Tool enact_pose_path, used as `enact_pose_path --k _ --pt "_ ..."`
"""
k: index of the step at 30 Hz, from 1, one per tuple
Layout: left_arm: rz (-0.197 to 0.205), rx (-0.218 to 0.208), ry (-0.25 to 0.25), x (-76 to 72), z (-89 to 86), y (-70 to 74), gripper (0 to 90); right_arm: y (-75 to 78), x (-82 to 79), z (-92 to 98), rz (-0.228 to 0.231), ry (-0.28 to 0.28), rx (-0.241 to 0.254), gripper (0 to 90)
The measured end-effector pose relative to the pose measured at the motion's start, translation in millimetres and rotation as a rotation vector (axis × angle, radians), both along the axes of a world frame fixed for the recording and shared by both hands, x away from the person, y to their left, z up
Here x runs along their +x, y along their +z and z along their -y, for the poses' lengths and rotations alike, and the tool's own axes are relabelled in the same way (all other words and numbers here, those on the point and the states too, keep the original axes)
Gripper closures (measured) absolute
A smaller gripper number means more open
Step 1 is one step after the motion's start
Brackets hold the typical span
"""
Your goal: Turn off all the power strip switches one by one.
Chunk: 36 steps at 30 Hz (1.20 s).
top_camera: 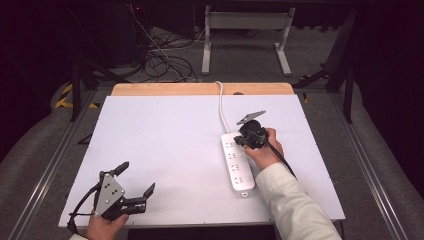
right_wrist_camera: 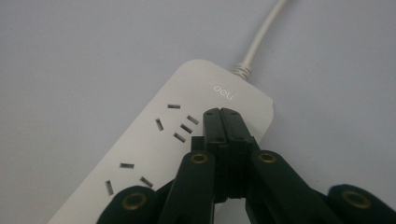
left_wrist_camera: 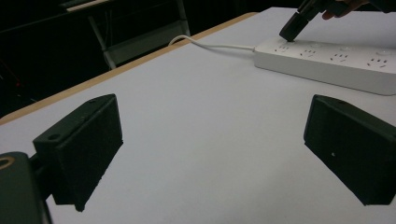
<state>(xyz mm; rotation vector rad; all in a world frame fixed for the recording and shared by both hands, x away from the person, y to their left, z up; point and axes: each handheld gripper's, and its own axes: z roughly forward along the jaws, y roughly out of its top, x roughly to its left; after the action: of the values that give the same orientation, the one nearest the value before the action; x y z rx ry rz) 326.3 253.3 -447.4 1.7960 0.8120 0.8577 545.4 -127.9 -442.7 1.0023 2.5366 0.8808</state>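
A white power strip (top_camera: 239,165) lies on the white table (top_camera: 165,145) right of the middle, its cord (top_camera: 220,107) running off the far edge. My right gripper (top_camera: 238,142) is shut with nothing between its jaws. It points down at the strip's cord end. In the right gripper view the closed tips (right_wrist_camera: 221,114) sit over the strip (right_wrist_camera: 149,144), just right of the first socket and below the brand mark. In the left gripper view that tip (left_wrist_camera: 288,33) seems to touch the strip's top (left_wrist_camera: 336,63). My left gripper (top_camera: 136,177) stands open and holds nothing at the near left corner.
A wooden edge (top_camera: 200,89) borders the table's far side. Beyond it are a white metal frame (top_camera: 245,30) and loose cables (top_camera: 160,57) on the floor. Grey rails (top_camera: 55,155) run along both table sides.
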Motion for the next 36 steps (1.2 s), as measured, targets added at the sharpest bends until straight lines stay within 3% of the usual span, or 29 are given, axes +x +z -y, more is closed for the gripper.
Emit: enact_pose_path --k 7,11,36 --pt "0.0 0.0 0.0 0.0 0.2 0.0 5.0 -0.9 0.7 2.0 -0.017 -0.006 0.017 90.0" --pt "-0.001 0.002 0.001 0.0 0.3 0.0 5.0 -1.7 -0.1 -0.9 -0.009 0.0 -0.014 90.0" --pt "0.003 0.004 -0.003 -0.4 1.6 -0.3 5.1 -1.7 1.6 -1.7 -0.048 -0.042 -0.013 90.0"
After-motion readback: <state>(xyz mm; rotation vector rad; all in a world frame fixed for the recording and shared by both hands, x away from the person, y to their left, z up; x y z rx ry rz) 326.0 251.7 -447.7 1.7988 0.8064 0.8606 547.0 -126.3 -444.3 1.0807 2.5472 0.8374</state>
